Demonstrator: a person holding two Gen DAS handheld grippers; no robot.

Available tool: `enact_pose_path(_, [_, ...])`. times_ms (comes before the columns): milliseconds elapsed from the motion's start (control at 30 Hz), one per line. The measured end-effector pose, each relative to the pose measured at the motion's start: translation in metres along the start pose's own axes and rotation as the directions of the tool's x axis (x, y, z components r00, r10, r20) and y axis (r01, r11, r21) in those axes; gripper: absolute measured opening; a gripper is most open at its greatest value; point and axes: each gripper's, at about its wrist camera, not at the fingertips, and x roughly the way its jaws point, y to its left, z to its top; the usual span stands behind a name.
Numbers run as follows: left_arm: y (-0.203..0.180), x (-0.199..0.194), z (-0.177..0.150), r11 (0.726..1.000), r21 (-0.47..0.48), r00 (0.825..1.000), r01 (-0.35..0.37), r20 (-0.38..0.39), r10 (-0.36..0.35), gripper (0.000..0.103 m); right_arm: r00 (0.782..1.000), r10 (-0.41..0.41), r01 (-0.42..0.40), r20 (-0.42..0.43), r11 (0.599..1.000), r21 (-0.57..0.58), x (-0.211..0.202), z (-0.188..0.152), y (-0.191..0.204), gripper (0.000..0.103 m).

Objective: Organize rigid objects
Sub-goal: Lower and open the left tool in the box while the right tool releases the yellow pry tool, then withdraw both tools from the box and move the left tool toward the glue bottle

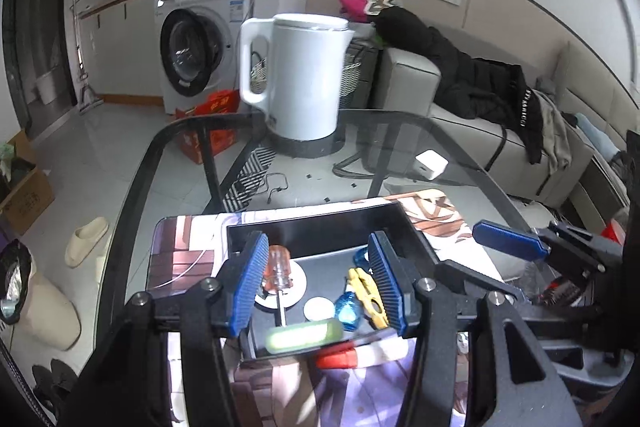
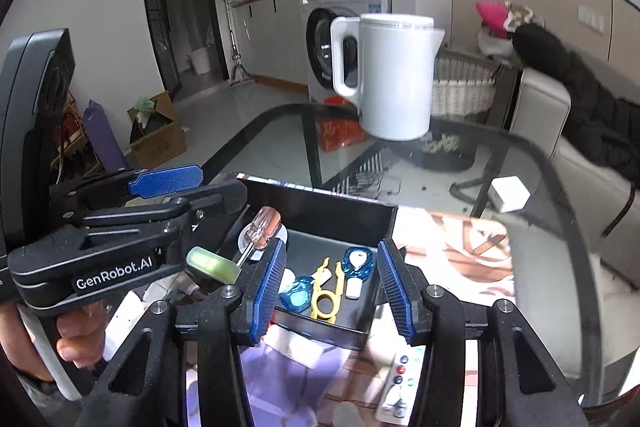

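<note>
Left wrist view has our left gripper (image 1: pixel 318 281) jaws wide and empty over the black tray (image 1: pixel 316 223), right gripper (image 2: pixel 332 287) same, and honestly we could clip the green bar (image 1: pixel 305 334) perched on the tray's near rim and knock it off.

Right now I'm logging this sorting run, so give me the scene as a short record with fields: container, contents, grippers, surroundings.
container: black open-top tray on a printed mat, on a glass table
contents: orange clear-handled screwdriver, yellow plastic tool, two blue clear pieces, pale green block
left gripper: open, empty, over the tray
right gripper: open, empty, over the tray
surroundings: white electric kettle at the table's far end; white charger block
</note>
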Motion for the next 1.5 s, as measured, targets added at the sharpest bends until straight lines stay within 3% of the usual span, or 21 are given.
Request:
enact_pose_path(400, [-0.024, -0.009, -0.018, 0.995, 0.07, 0.993, 0.072, -0.102, -0.064, 0.052, 0.998, -0.002, 0.006, -0.058, 0.997, 0.076, -0.019, -0.019, -0.042, 0.051])
enact_pose_path(633, [-0.038, -0.006, -0.033, 0.99, 0.113, 0.983, 0.089, -0.171, -0.069, 0.052, 0.982, 0.029, -0.014, -0.185, 0.996, 0.083, -0.008, -0.038, -0.043, 0.051])
enact_pose_path(800, [-0.05, 0.009, -0.049, 0.98, 0.167, 0.967, 0.106, -0.248, -0.063, 0.052, 0.964, 0.024, -0.007, -0.267, 0.998, 0.063, 0.009, -0.048, -0.037, 0.051])
enact_pose_path(1067, [-0.068, 0.036, -0.07, 0.955, 0.255, 0.931, 0.155, -0.361, -0.055, 0.052, 0.93, -0.031, 0.068, -0.366, 0.994, 0.09, 0.034, -0.068, -0.06, 0.052])
enact_pose_path(1133, [-0.071, 0.042, -0.072, 0.946, 0.284, 0.928, 0.156, -0.372, -0.041, 0.052, 0.923, -0.033, 0.077, -0.382, 0.992, 0.101, 0.038, -0.071, -0.064, 0.054])
enact_pose_path(1267, [-0.078, 0.05, -0.077, 0.926, 0.352, 0.933, 0.134, -0.359, 0.002, 0.052, 0.919, -0.055, 0.111, -0.39, 0.986, 0.122, 0.044, -0.076, -0.07, 0.07])
enact_pose_path(1500, [-0.082, 0.058, -0.079, 0.909, 0.395, 0.935, 0.13, -0.355, 0.02, 0.052, 0.908, -0.064, 0.126, -0.415, 0.984, 0.124, 0.054, -0.083, -0.075, 0.071])
